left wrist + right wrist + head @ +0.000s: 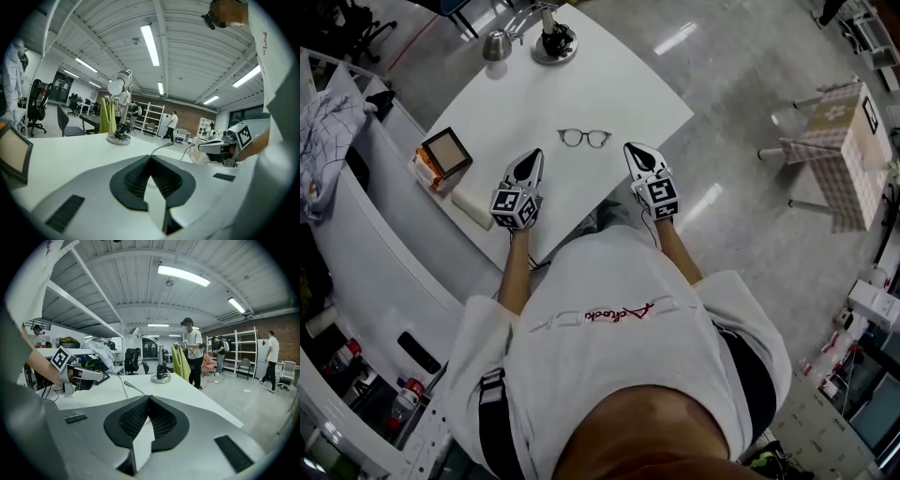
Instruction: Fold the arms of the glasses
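The thin dark-rimmed glasses [585, 139] lie on the white table [609, 84] with their arms unfolded, pointing toward me. My left gripper [532, 156] hovers just left of them and my right gripper [634, 149] just right, both a short way short of the frame. The jaws of each meet at the tips with nothing between them. In the left gripper view, my left gripper [151, 157] points past a thin glasses arm [162, 146] toward the right gripper [224, 146]. In the right gripper view, my right gripper [148, 397] has a glasses arm [133, 387] just ahead.
A desk lamp base [553, 43] and its metal shade [496, 45] stand at the table's far corner. A small framed tablet on a box [445, 154] and a white block [472, 208] sit at the left edge. A checked side table [836, 141] stands off to the right.
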`<move>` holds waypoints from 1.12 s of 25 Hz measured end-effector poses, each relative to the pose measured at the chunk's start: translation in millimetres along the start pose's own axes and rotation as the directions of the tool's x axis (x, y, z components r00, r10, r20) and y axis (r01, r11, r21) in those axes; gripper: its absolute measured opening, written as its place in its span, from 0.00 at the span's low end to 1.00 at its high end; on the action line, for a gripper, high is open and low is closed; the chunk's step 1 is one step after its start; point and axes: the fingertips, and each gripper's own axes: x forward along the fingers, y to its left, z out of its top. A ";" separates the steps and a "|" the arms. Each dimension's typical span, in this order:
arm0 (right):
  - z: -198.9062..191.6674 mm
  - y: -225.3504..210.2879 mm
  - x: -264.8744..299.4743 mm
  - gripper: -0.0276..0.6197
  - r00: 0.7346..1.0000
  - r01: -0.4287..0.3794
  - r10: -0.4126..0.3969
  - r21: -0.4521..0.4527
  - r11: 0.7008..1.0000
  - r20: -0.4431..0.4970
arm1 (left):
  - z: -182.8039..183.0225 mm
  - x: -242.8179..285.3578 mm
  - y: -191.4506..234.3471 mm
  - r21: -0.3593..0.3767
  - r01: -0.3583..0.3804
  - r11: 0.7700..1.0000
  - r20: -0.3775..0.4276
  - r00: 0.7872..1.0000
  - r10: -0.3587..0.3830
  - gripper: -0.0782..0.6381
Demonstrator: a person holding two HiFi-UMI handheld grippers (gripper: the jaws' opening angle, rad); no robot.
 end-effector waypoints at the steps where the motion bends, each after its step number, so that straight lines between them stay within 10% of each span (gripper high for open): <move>1: -2.6 -1.7 3.6 0.08 1.000 -0.002 0.002 0.004 1.000 -0.011 | 0.0 3.2 3.5 -0.004 -0.001 1.000 -0.004 1.000 0.000 0.14; 21: -57.1 -28.5 48.5 0.08 0.988 0.016 0.014 0.197 0.980 -0.152 | -35.8 56.6 55.6 -0.090 0.022 0.996 -0.136 0.990 -0.034 0.14; 28: -62.4 -28.1 58.5 0.08 0.968 -0.104 0.110 0.040 0.994 -0.225 | -51.5 77.2 37.9 0.181 0.220 0.959 -0.321 0.935 -0.154 0.14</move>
